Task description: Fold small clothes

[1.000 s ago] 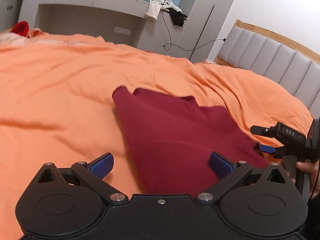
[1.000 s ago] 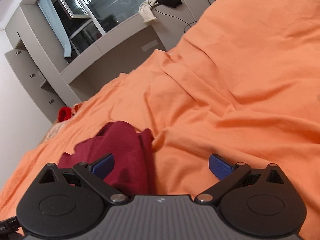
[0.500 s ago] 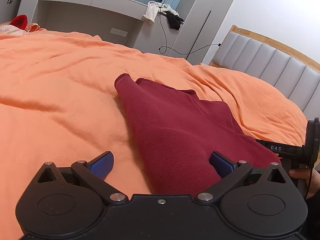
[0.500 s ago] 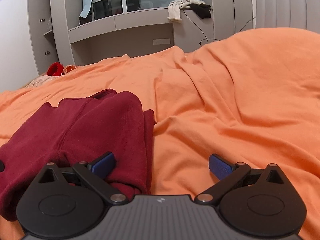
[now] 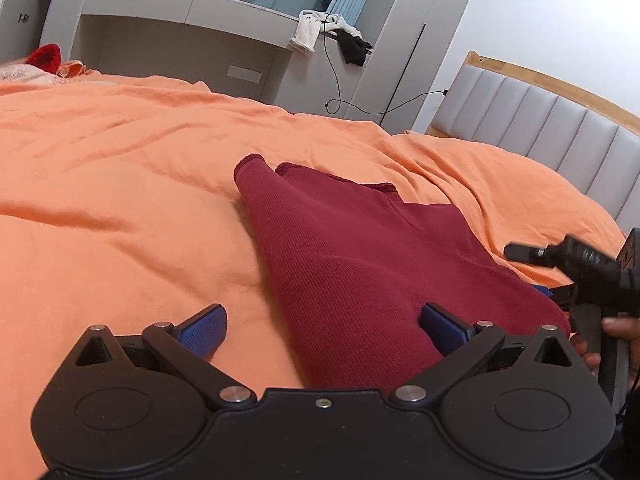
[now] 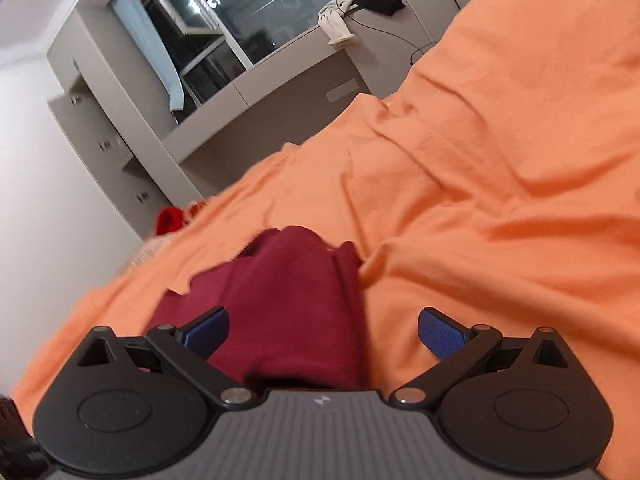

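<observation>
A dark red knit garment [image 5: 352, 264] lies folded on the orange bedspread [image 5: 120, 184]. My left gripper [image 5: 324, 328] is open, its fingers spread over the garment's near left edge, nothing held. The right gripper's body [image 5: 592, 272] shows at the garment's right end, held by a hand. In the right wrist view the garment [image 6: 288, 304] lies between and left of the open fingers of my right gripper [image 6: 323, 331], and the view is tilted. No cloth is pinched in either.
A grey padded headboard [image 5: 560, 132] stands at the right. A grey shelf unit [image 5: 200, 40] with draped clothes and a hanging cable lies beyond the bed. A bright red item [image 5: 46, 56] sits at the far left.
The right gripper has rolled and lifted, tilting its view. The left gripper has shifted only slightly over the garment. Both stayed open.
</observation>
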Motion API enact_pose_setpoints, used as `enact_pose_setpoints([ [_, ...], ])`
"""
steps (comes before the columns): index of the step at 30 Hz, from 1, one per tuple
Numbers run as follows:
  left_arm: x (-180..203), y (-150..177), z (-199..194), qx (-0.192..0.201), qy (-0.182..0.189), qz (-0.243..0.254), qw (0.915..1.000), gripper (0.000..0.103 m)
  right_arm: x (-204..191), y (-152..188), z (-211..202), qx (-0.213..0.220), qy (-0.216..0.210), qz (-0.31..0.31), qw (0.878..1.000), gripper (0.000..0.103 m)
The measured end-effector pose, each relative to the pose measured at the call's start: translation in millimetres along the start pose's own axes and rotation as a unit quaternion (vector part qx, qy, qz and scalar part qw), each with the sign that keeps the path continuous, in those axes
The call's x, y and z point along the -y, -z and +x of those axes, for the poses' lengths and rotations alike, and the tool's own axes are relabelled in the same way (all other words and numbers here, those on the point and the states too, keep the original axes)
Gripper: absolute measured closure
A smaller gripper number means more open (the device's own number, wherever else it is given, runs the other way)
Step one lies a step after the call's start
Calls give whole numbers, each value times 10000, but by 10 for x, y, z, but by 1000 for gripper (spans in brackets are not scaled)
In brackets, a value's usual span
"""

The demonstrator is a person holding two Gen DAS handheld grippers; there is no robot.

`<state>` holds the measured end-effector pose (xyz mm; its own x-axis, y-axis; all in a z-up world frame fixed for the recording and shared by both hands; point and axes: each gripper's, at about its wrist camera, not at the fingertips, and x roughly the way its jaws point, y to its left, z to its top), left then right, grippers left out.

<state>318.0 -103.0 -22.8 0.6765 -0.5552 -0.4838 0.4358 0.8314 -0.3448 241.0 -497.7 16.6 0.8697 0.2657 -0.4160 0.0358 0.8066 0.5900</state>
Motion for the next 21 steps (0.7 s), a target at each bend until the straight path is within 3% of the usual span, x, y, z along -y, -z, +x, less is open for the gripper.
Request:
enact_pose_setpoints([
  [4, 14, 13, -5, 18, -62, -66, 10000, 0, 74, 42, 226, -240, 148, 315, 9991, 0],
  [21, 72, 76, -1, 112, -199, 34, 9997, 0, 35, 163, 266, -105, 317, 110, 9994, 0],
])
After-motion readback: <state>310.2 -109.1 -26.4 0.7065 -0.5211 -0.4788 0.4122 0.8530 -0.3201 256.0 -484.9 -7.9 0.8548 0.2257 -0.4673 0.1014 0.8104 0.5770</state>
